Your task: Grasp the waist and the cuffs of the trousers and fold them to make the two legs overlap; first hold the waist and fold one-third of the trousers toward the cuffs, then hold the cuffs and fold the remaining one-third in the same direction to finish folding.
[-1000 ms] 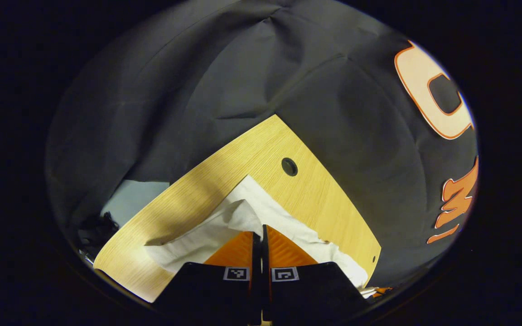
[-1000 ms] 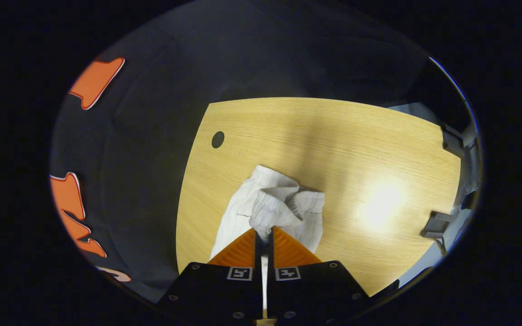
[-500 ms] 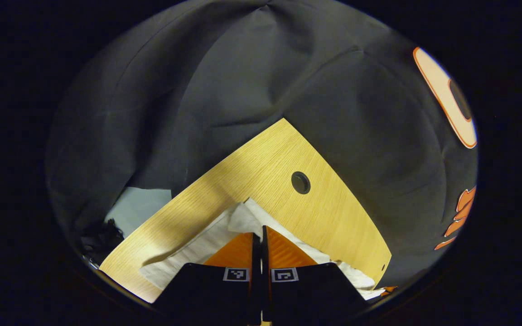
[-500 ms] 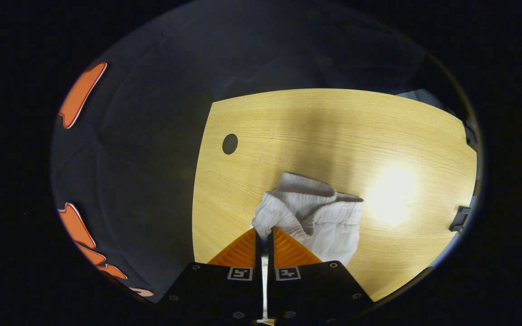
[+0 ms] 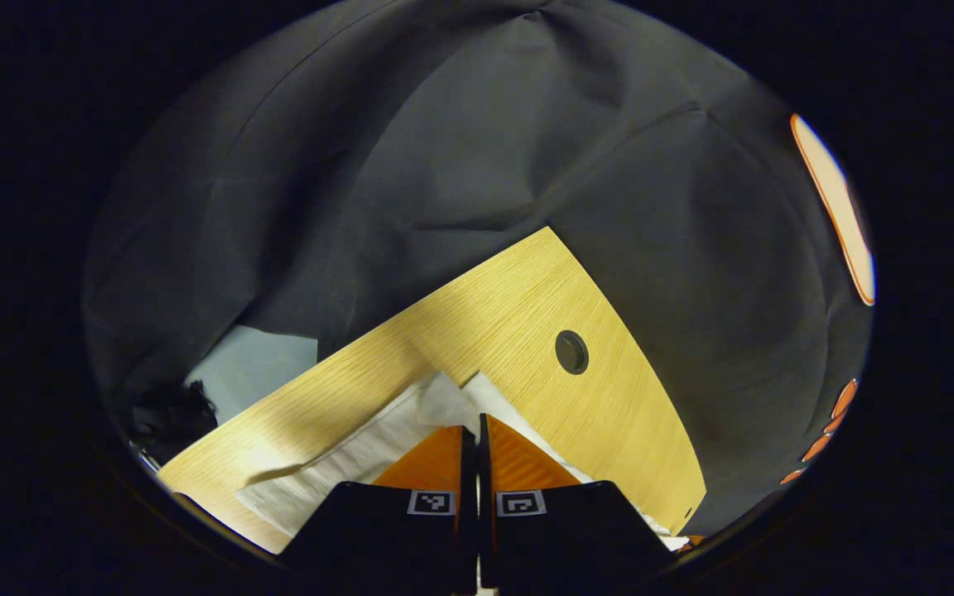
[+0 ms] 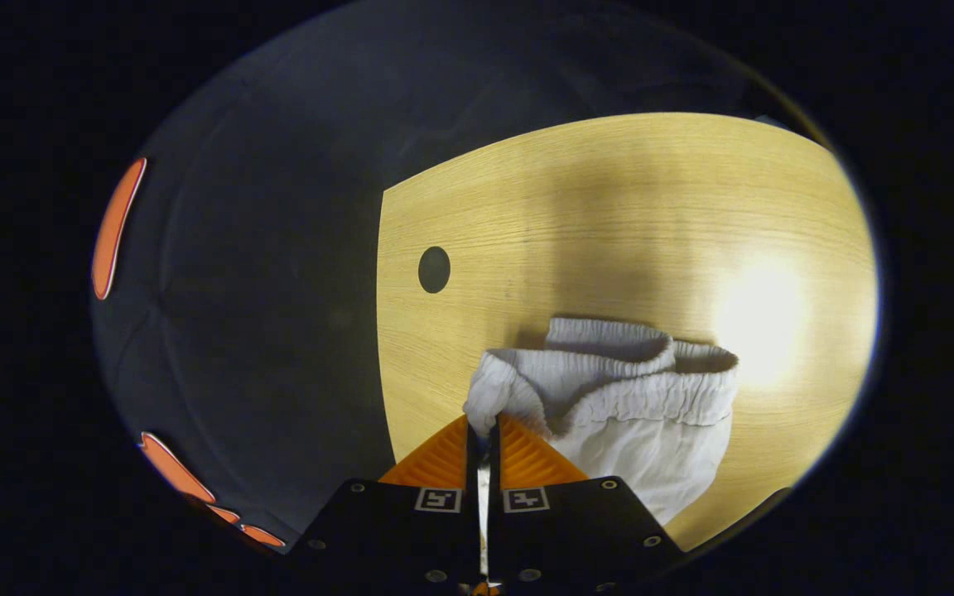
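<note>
Pale wooden counter (image 6: 609,207) now carrying more spread white cotton trousers (image 6: 634,414); right tongs (image 6: 483,422) pinching waistband, left tongs (image 5: 470,430) pinching cuffs, legs overlapping.

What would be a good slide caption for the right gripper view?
Right gripper shut on the elastic waist of white trousers, over a wooden table.

Both views are dim beyond the lit table (image 6: 609,207); in the right gripper view a hard white glare (image 6: 763,298) burns on the wood, and a broad soft shadow runs down its middle; the trousers (image 6: 643,414) cast a thin dark edge; in the left gripper view the table (image 5: 518,314) is evenly lit, a shadow lying under the trousers (image 5: 344,463); straight edges bow near the rims; focus is fairly sharp.
</note>
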Tool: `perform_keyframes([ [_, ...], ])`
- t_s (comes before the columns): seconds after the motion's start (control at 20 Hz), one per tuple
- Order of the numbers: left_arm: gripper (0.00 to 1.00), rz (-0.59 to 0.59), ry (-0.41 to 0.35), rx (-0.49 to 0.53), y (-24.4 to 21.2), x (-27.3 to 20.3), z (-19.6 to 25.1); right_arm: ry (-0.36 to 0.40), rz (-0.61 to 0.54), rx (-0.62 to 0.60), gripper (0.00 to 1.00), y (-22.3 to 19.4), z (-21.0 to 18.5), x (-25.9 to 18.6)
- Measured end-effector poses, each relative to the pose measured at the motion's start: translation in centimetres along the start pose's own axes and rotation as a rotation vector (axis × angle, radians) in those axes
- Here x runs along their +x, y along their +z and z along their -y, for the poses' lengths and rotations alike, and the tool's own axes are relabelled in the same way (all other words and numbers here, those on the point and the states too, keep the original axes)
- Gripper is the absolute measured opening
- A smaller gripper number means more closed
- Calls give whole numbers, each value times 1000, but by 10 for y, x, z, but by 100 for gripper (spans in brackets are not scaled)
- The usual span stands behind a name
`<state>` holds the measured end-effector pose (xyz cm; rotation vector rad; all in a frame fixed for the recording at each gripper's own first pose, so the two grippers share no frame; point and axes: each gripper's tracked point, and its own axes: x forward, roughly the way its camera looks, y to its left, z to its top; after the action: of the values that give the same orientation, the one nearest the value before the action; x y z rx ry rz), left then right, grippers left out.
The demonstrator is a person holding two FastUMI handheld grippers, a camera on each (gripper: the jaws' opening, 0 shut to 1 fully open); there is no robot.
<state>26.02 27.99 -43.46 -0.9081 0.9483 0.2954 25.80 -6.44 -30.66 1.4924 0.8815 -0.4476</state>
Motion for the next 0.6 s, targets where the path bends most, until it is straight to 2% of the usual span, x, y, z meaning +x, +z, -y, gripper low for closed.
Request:
perform_keyframes([
  [0.1, 7, 3, -34, 19, 2, -3, 5, 40, 15, -26, 8, -2, -3, 3],
  [0.15, 24, 7, -44, 41, 3, -4, 8, 58, 19, -46, 15, -7, -5, 1],
  [0.2, 25, 5, -47, 70, 3, -8, 10, 72, 18, -68, 20, -11, -7, -3],
  [0.25, 36, -2, -51, 104, 1, -12, 14, 76, 25, -93, 35, -12, -6, -7],
  [0.35, 57, -8, -69, 173, 1, -25, 25, 53, 50, -171, 54, -9, 0, -25],
  [0.45, 78, -4, -89, 249, 2, -34, 34, 40, 73, -227, 68, -9, 11, -45],
  [0.55, 99, -9, -100, 327, -1, -41, 38, 32, 91, -246, 77, -8, 23, -62],
  [0.6, 99, -16, -105, 366, -2, -46, 41, 18, 101, -252, 80, -7, 32, -67],
])
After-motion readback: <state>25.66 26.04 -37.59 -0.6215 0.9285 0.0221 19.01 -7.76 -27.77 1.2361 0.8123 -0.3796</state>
